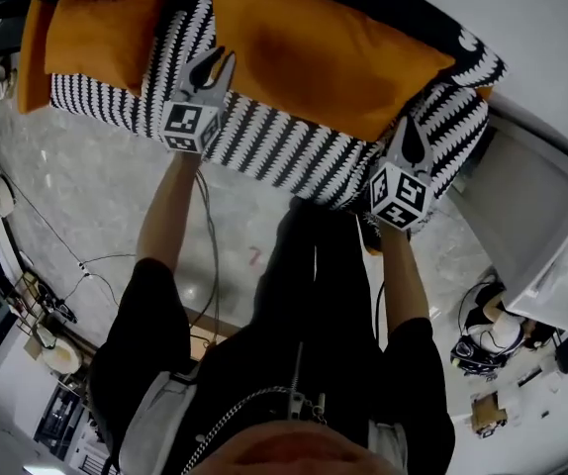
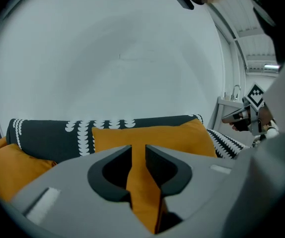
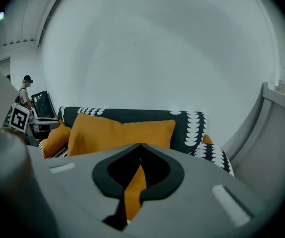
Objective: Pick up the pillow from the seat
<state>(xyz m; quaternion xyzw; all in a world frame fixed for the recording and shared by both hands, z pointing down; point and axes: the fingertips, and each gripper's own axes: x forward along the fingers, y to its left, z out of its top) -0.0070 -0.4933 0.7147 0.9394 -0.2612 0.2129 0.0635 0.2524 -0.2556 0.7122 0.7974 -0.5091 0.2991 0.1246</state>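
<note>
A large orange pillow (image 1: 314,52) (image 2: 152,135) (image 3: 117,133) leans against the back of a black-and-white patterned sofa (image 1: 284,146). My left gripper (image 1: 215,59) (image 2: 138,150) hovers in front of the pillow's left edge, jaws a narrow slit apart, pressing on nothing. My right gripper (image 1: 410,135) (image 3: 140,147) is at the pillow's lower right corner, short of it, tips shut together. Orange shows through the gap behind both pairs of jaws. In both gripper views the pillow lies some way ahead. Each gripper also appears in the other's view, the right gripper (image 2: 247,114) and the left gripper (image 3: 43,124).
A second orange pillow (image 1: 96,38) (image 2: 8,167) (image 3: 55,138) sits at the sofa's left end. A white cabinet (image 1: 551,236) stands at the right. Cables (image 1: 96,265) and clutter lie on the floor at the left. A person (image 3: 26,90) stands far off.
</note>
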